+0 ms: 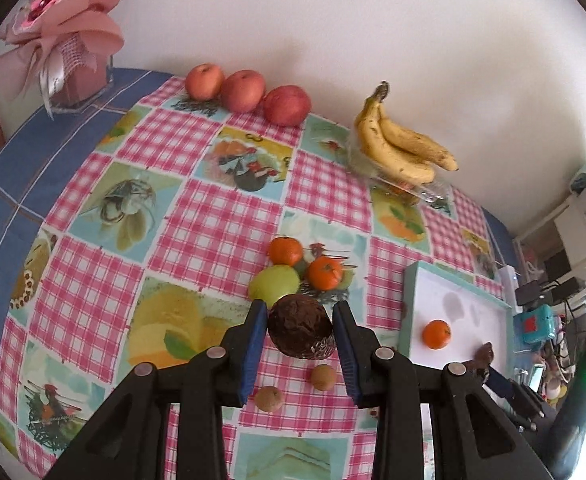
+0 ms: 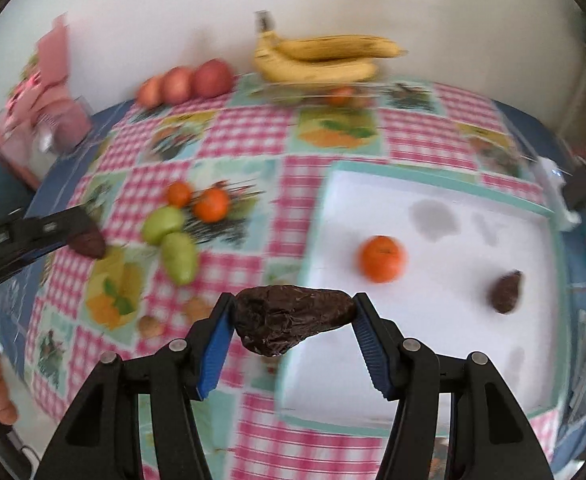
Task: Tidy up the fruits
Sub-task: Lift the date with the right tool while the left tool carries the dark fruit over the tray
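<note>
The desk is wearing a checked cloth, and the white tray is sitting at its right, holding a tangerine and a dark fruit. Bananas are lying by the wall, near three apples. The left gripper is pinching a dark avocado above the cloth. The right gripper is pinching a second avocado over the tray's left edge. Two pears are lying beside two tangerines.

table (checked cloth) | apples | tray | bouquet
</note>
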A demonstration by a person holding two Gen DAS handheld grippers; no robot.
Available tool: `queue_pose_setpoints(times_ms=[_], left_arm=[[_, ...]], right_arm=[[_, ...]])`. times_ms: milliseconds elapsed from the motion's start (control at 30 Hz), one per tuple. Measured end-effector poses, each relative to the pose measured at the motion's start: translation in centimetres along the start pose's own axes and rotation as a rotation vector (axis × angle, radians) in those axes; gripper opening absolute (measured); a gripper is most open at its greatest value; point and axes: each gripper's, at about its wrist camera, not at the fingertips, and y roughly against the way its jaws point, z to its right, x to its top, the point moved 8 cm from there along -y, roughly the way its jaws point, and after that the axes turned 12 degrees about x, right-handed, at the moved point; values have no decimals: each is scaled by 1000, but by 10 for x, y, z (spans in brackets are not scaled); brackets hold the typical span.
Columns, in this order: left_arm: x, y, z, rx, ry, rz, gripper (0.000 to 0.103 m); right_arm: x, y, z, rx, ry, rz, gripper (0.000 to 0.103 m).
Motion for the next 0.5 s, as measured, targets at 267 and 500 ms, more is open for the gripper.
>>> queue_pose_setpoints(times_ms=[267,500], left_arm=[[-10,1,36,-39,-75,-13,36],[-34,-4,88,-93,-187,-49,36]], right_arm=[[-6,27,86,-117,-187,46,61],[-17,46,137,-176,-302,73,61]])
